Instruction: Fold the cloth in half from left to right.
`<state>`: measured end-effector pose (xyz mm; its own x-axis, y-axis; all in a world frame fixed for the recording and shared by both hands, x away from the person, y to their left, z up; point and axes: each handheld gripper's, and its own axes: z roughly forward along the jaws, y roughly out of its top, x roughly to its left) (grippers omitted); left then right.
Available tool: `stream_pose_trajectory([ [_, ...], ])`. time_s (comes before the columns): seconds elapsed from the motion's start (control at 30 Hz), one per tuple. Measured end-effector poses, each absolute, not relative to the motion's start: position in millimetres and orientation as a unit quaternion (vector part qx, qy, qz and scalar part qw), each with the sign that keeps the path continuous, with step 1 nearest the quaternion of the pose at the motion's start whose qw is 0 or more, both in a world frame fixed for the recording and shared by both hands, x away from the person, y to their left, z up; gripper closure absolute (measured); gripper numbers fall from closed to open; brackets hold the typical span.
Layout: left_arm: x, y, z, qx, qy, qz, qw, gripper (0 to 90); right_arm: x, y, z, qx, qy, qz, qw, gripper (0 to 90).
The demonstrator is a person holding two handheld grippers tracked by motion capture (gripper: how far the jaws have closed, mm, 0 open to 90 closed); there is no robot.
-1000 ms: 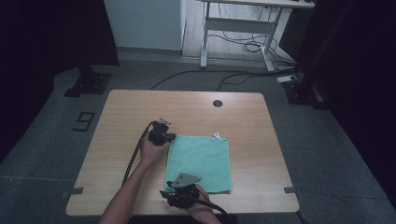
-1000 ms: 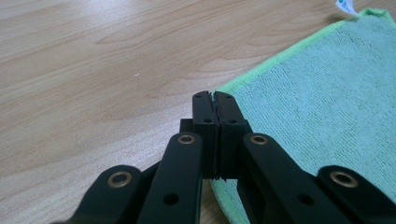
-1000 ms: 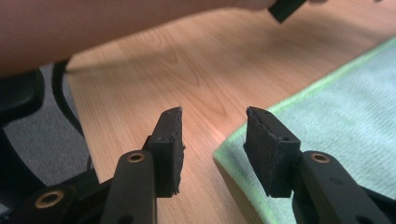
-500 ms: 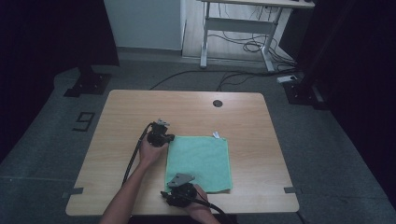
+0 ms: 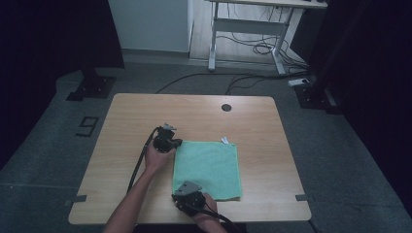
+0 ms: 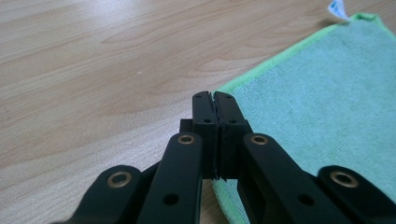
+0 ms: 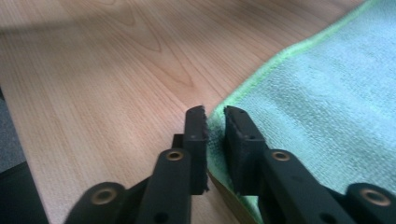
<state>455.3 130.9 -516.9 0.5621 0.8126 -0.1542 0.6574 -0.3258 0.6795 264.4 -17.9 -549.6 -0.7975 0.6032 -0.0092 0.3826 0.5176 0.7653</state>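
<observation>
a green cloth (image 5: 208,169) lies flat on the wooden table (image 5: 131,116), right of the table's middle and toward the near edge, its white tag (image 5: 226,140) at the far right corner. the left gripper (image 5: 174,143) sits at the cloth's far left corner; in the left gripper view its jaws are pressed together on the green hem there. the right gripper (image 5: 179,194) is at the near left corner, and in the right gripper view its jaws have just been closing with the cloth's edge (image 7: 215,122) between them, a narrow gap still showing, so i can't tell if the pads are biting yet. both corners held lie along the cloth's left edge, which runs near to far; the rest of the cloth spreads away to the right of both grippers. i'd judge the coming move to be lifting that left edge and carrying it right, toward the free right edge, to fold the cloth in half
</observation>
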Motion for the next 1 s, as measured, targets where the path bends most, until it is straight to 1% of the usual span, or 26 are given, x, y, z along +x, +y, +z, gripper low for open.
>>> stream_pose_trajectory([
  [0.07, 454, 130, -514, 0.806, 0.454, 0.108, 0.363, 88.7, 266, -19, -549, 0.291, 0.859, 0.399, 0.136, 82.6],
  [0.17, 453, 128, -509, 0.807, 0.450, 0.111, 0.366, 88.7, 268, -22, -550, 0.295, 0.857, 0.403, 0.130, 84.1],
  [0.2, 452, 127, -507, 0.808, 0.448, 0.113, 0.367, 88.7, 270, -24, -550, 0.300, 0.853, 0.411, 0.112, 84.6],
  [0.23, 452, 127, -507, 0.808, 0.448, 0.113, 0.367, 88.7, 270, -24, -550, 0.300, 0.853, 0.411, 0.112, 84.6],
  [0.3, 452, 127, -505, 0.807, 0.446, 0.115, 0.369, 88.6, 273, -30, -550, 0.309, 0.847, 0.424, 0.090, 85.0],
  [0.33, 452, 127, -504, 0.807, 0.447, 0.116, 0.369, 88.5, 273, -33, -548, 0.311, 0.843, 0.431, 0.089, 85.2],
  [0.43, 452, 126, -502, 0.807, 0.445, 0.117, 0.370, 88.5, 272, -38, -541, 0.311, 0.833, 0.450, 0.086, 85.4],
  [0.53, 451, 125, -501, 0.807, 0.444, 0.119, 0.370, 88.5, 267, -41, -531, 0.306, 0.823, 0.468, 0.096, 85.3],
  [0.87, 448, 125, -493, 0.804, 0.439, 0.121, 0.381, 88.8, 262, -42, -523, 0.303, 0.815, 0.481, 0.109, 85.6],
  [1.0, 445, 125, -484, 0.800, 0.436, 0.122, 0.393, 88.8, 261, -40, -518, 0.302, 0.805, 0.500, 0.102, 85.7],
])
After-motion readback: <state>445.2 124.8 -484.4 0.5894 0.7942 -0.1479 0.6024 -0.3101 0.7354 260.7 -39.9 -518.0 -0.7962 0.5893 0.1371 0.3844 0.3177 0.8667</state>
